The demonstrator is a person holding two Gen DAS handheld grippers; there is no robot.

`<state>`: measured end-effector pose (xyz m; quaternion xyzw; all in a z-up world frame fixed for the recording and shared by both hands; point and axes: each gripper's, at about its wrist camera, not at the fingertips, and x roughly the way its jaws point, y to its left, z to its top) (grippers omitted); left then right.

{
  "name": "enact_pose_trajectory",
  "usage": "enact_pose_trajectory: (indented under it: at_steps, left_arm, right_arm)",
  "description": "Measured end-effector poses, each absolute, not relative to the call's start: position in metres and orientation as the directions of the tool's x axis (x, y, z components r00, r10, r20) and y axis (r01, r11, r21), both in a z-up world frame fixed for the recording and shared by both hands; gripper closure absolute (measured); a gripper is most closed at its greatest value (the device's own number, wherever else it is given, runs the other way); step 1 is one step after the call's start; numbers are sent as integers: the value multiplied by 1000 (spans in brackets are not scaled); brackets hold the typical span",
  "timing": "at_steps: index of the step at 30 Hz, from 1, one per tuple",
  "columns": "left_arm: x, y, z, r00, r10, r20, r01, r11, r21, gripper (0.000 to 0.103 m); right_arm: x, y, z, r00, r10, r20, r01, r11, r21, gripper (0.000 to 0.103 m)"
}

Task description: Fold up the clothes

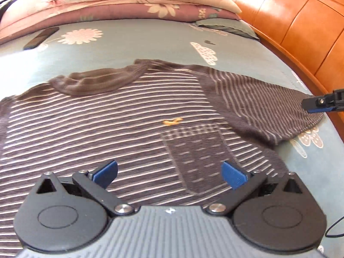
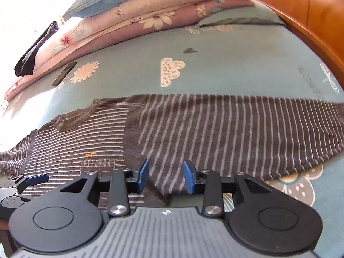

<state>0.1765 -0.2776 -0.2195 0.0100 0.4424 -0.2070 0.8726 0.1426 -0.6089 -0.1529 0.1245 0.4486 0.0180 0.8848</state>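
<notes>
Lying flat on the bed (image 1: 150,43), front side up, the striped sweater (image 1: 107,118) filled most of the left wrist view, its collar (image 1: 92,83) toward twelve o'clock and one sleeve (image 2: 236,129) stretched out toward three o'clock. It looked like soft, fairly thick knit: light enough for one pinch, limp with no stiffness, likely to sag and drag on the bedsheet instead of sliding cleanly, and stretchy if pulled hard.

The left gripper (image 1: 169,174) hovered over the chest, just left of the patch pocket (image 1: 193,157), its blue pads spread wide and holding nothing. The right gripper (image 2: 165,177) hung above the sleeve's lower edge near the armpit; its pads stood partly apart with cloth visible in the gap, though not pressed on it as far as could be seen.

Good holds seemed to be the sleeve cuff at three o'clock and the shoulder seam, where doubled fabric gives the pads something firm. A phone (image 1: 40,38) lay well apart at ten o'clock, beside stacked quilts (image 1: 118,4).
</notes>
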Motion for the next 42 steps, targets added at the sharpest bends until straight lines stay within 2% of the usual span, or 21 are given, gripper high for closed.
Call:
enact_pose_trajectory:
  at_steps: [2, 8, 13, 18, 35, 39, 42]
  left_arm:
    - [176, -252, -215, 534, -342, -773, 369, 917, -151, 1]
    - [178, -179, -214, 580, -277, -766, 371, 927, -54, 1]
    - [184, -133, -225, 573, -265, -776, 306, 947, -97, 1]
    - [191, -107, -239, 548, -278, -789, 248, 955, -164, 1]
    - [211, -130, -255, 479, -332, -813, 317, 929, -192, 1]
    - [210, -138, -262, 474, -315, -822, 330, 929, -166, 1]
    - [210, -141, -265, 478, -305, -824, 347, 927, -142, 1]
  right_arm:
    - [160, -576, -144, 621, 129, -773, 58, 976, 210, 75]
    - [246, -484, -151, 683, 106, -723, 17, 987, 161, 75]
    - [333, -431, -194, 629, 64, -775, 61, 989, 131, 75]
    - [369, -413, -232, 586, -9, -810, 107, 992, 66, 75]
    - [394, -411, -249, 541, -34, -840, 163, 984, 65, 68]
    - [394, -413, -250, 542, -24, -840, 162, 984, 76, 65]
    - [395, -413, -250, 544, -28, -839, 155, 986, 68, 58]
